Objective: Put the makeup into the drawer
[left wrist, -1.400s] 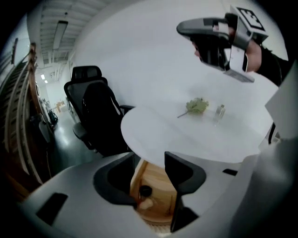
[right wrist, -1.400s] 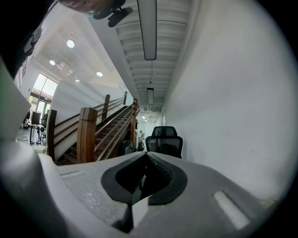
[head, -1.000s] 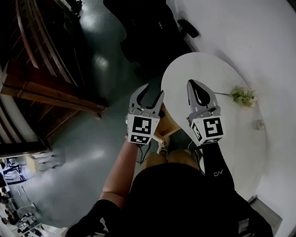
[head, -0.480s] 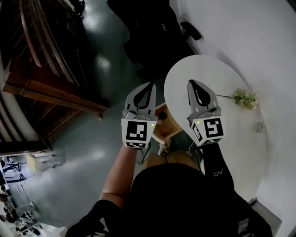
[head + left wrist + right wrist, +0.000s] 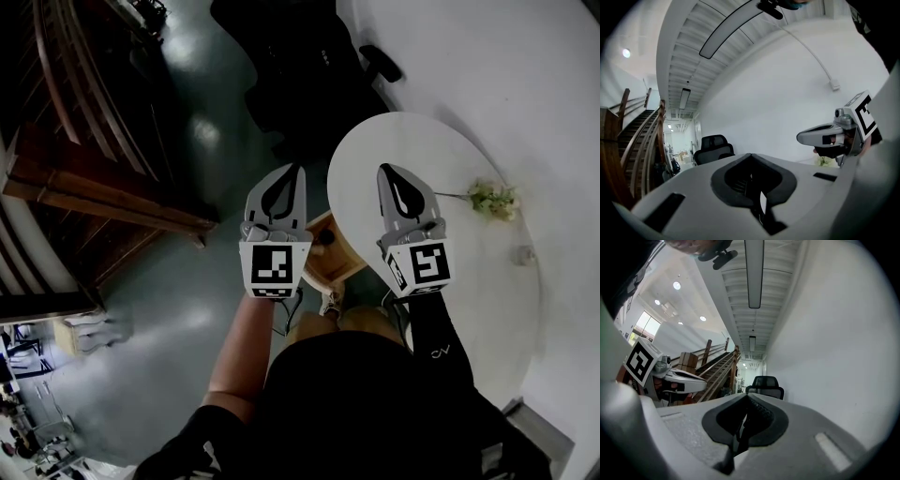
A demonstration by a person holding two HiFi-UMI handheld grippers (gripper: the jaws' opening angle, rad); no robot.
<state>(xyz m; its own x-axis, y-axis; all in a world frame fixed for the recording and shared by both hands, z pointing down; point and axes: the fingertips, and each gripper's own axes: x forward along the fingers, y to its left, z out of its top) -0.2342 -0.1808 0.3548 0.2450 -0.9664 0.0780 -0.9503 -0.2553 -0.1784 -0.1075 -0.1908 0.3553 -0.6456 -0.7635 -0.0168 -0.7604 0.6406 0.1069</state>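
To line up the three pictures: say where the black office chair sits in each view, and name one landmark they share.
Head view: chair at top centre, dark against the floor.
Left gripper view: left of centre, in front of the white wall.
Right gripper view: near the centre, beside the white wall.
Shared landmark: the wooden staircase, left of the chair in every view.

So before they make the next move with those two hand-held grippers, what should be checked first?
1. Left hand-held gripper empty: ok, jaws together on nothing.
2. Right hand-held gripper empty: ok, jaws together on nothing.
3. Jaws open for a grasp: not ok, both shut.
4. Makeup found: cannot tell; the small object on the white table is too small to identify.
5. Drawer open: cannot tell; the wooden piece below the grippers is partly hidden.
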